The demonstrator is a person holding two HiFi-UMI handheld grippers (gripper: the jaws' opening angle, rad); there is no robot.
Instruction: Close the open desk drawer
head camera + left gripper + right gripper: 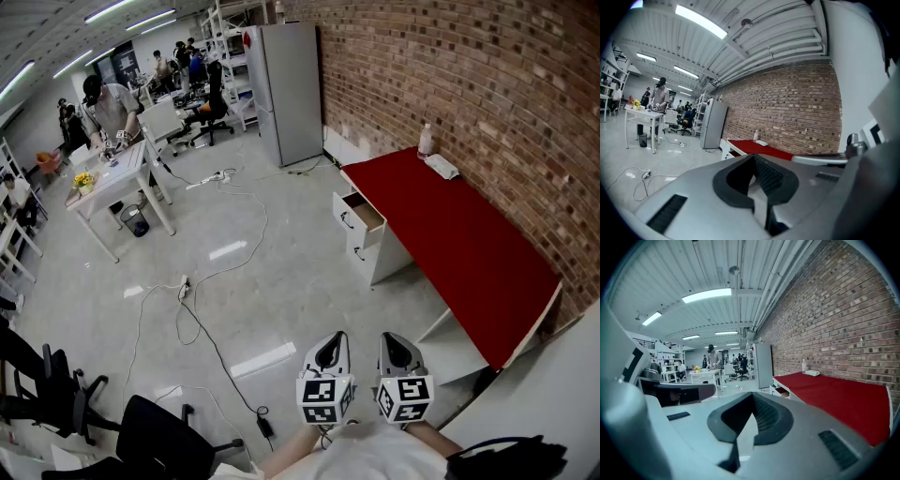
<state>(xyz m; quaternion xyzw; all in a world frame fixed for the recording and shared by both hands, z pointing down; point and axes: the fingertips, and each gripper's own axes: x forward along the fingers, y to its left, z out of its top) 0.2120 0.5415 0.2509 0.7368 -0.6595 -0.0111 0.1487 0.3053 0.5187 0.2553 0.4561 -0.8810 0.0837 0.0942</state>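
Drawer (364, 212) open, well ahead of left gripper (331, 342) and right gripper (395, 341), both closed empty

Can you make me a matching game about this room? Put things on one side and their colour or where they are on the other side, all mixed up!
Things:
1. desk
2. top drawer
3. fridge
4. bottle

Matches:
A. standing at the far end of the desk, by the brick wall
B. red on top
C. pulled out, open
D. tall and grey, beyond the desk's far end

Right pairs: 1-B, 2-C, 3-D, 4-A.
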